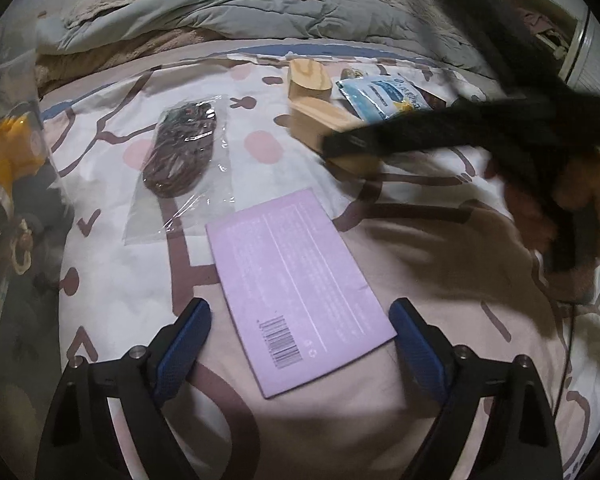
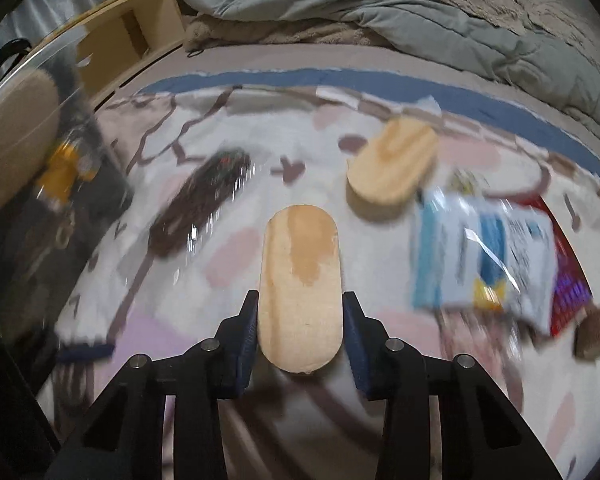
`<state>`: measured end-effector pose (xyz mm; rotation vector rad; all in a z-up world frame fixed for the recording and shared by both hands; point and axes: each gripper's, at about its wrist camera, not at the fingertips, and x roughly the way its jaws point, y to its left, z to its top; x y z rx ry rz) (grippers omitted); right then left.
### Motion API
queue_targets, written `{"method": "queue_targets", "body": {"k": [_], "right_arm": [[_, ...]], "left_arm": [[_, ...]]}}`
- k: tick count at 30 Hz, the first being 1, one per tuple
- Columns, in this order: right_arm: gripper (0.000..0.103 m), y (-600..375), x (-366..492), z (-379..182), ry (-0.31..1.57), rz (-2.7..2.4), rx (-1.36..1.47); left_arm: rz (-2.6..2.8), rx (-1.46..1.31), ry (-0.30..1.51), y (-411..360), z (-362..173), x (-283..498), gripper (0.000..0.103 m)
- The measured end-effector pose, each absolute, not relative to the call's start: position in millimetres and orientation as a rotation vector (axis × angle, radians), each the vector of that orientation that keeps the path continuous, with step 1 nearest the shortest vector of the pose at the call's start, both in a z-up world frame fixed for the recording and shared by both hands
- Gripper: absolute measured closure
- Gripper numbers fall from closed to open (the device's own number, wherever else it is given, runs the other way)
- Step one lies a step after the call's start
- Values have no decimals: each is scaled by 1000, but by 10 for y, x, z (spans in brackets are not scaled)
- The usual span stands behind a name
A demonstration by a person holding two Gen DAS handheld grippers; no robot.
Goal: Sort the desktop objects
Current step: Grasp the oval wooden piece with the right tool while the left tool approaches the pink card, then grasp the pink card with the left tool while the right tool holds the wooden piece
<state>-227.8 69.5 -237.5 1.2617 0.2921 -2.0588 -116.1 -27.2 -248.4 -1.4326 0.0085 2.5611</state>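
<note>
Right gripper point(image 2: 300, 316) clamped on oblong wooden block point(image 2: 300, 280), second wooden block point(image 2: 392, 168) just beyond. Left gripper point(image 1: 300, 320) spread wide, straddling near edge of lilac card point(image 1: 296, 284) on patterned bedsheet point(image 1: 112, 292). Bare sheet between card and bagged dark item point(image 1: 182, 148).

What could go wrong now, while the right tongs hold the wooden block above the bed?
1. The right tongs grip only the near end of the oblong wooden block, so it might tilt or slip out.
2. The picture is blurred by motion, so a fast swing might knock the second wooden block or the blue-white packet.
3. The soft bedsheet might let a released block tip.
</note>
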Motion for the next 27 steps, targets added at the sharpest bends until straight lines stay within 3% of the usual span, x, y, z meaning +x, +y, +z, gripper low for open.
{"method": "queue_targets", "body": {"k": [16, 22, 27], "right_arm": [[63, 1549, -1460, -2315, 427, -1938, 1305], [63, 1797, -1252, -2320, 428, -1906, 1321], [62, 1928, -1226, -2319, 400, -1910, 1325]], "left_arm": [[2613, -1563, 1, -119, -2522, -1435, 11], [2604, -1505, 22, -52, -2473, -1459, 24], [2526, -1431, 43, 29, -2409, -1372, 27]]}}
